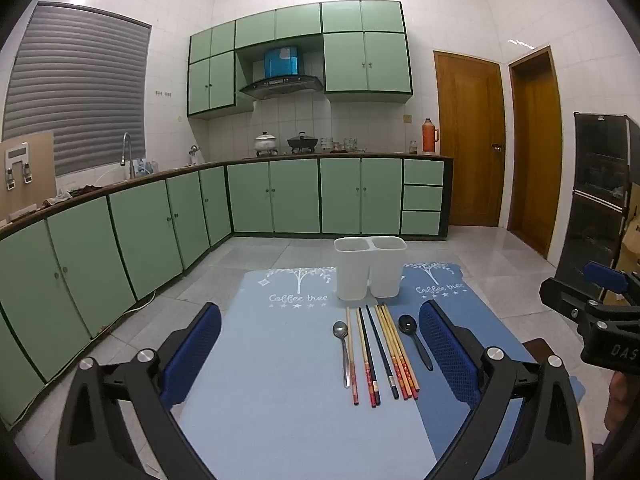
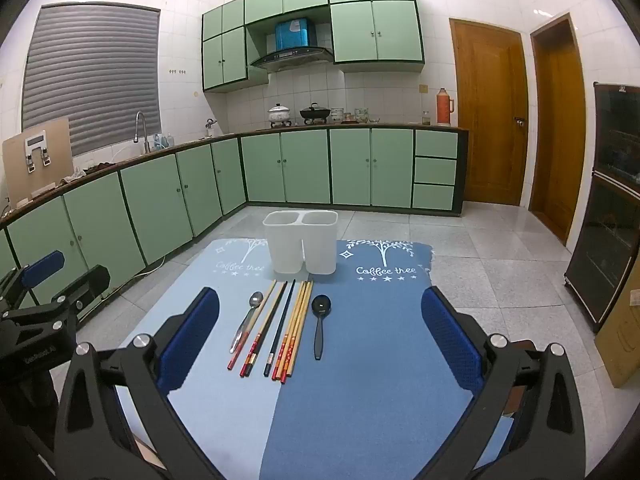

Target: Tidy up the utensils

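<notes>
**Utensils laid out on a blue mat, both grippers spread wide above them**

A table covered by two blue mats, a pale one [image 2: 192,344] on the left and a darker one [image 2: 372,380] on the right, each printed with white trees and the words "Coffee tree". At the far edge of the mats stands a white utensil holder [image 2: 301,246] with two side-by-side compartments; nothing can be seen standing up out of either one.

Just in front of the holder, the utensils lie flat in a row, handles pointing toward the viewer. From left to right: a metal spoon [image 2: 245,320], a bundle of chopsticks [image 2: 280,328] in wood and dark tones with red decorated ends, and a black spoon [image 2: 319,326]. The metal spoon lies touching or just beside the leftmost chopstick; the exact count of chopsticks is hard to tell because they overlap.

The left gripper [image 1: 320,356] hovers over the near part of the table, its blue-padded fingers [image 1: 192,356] released and far apart, holding nothing. The right gripper [image 2: 320,340] sits the same way, fingers [image 2: 452,340] spread wide and empty, framing the utensil row.

Behind the table is a kitchen with green cabinets [image 2: 304,166] and wooden doors [image 2: 490,116].
</notes>
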{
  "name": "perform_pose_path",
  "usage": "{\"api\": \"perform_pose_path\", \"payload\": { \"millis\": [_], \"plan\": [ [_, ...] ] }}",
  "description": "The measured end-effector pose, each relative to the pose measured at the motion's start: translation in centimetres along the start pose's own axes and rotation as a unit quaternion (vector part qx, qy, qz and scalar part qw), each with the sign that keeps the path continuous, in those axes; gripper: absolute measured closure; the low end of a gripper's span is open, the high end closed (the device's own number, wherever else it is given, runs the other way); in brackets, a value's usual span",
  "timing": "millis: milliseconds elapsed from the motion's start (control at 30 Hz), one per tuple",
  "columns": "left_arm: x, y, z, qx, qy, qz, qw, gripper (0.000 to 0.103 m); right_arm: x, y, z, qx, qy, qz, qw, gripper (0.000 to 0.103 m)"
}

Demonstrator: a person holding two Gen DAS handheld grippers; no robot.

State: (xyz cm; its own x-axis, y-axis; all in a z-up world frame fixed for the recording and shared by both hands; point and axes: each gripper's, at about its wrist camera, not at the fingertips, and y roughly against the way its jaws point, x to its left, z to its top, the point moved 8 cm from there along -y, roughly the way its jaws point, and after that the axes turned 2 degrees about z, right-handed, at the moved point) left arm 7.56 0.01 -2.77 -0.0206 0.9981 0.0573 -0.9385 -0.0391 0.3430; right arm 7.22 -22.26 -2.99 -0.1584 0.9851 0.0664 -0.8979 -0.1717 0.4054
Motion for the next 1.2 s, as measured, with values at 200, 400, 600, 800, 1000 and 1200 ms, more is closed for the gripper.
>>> {"api": "perform_pose_path", "payload": {
  "millis": [200, 400, 600, 800, 1000, 1200],
  "plan": [
    [0.10, 0.02, -0.04, -0.002, 0.004, -0.001, 1.0000, 0.006, -0.01, -0.01, -0.04, -0.001, -0.001, 0.000, 1.000, 0.005],
    [-0.11, -0.14, -0.07, -0.002, 0.005, -0.001, 1.0000, 0.006, -0.02, 0.00, -0.05, -0.001, -0.001, 0.000, 1.000, 0.005],
    [0.07, 0.09, 0.07, -0.005, 0.004, 0.000, 1.0000, 0.006, -0.04, 0.01, -0.08, -0.001, -0.001, 0.000, 1.000, 0.005],
    [0.14, 0.19, 0.15, -0.006, 0.004, 0.000, 1.0000, 0.006, -0.05, 0.04, -0.06, -0.001, -0.002, 0.000, 1.000, 0.005],
    [0.21, 0.36, 0.31, -0.006, 0.004, 0.000, 1.0000, 0.006, -0.01, 0.02, -0.01, -0.001, -0.002, 0.000, 1.000, 0.005],
    [0.20, 0.36, 0.29, -0.007, 0.005, 0.000, 1.0000, 0.006, 0.01, 0.02, 0.01, 0.000, -0.001, 0.000, 1.000, 0.005]
  ]
}}
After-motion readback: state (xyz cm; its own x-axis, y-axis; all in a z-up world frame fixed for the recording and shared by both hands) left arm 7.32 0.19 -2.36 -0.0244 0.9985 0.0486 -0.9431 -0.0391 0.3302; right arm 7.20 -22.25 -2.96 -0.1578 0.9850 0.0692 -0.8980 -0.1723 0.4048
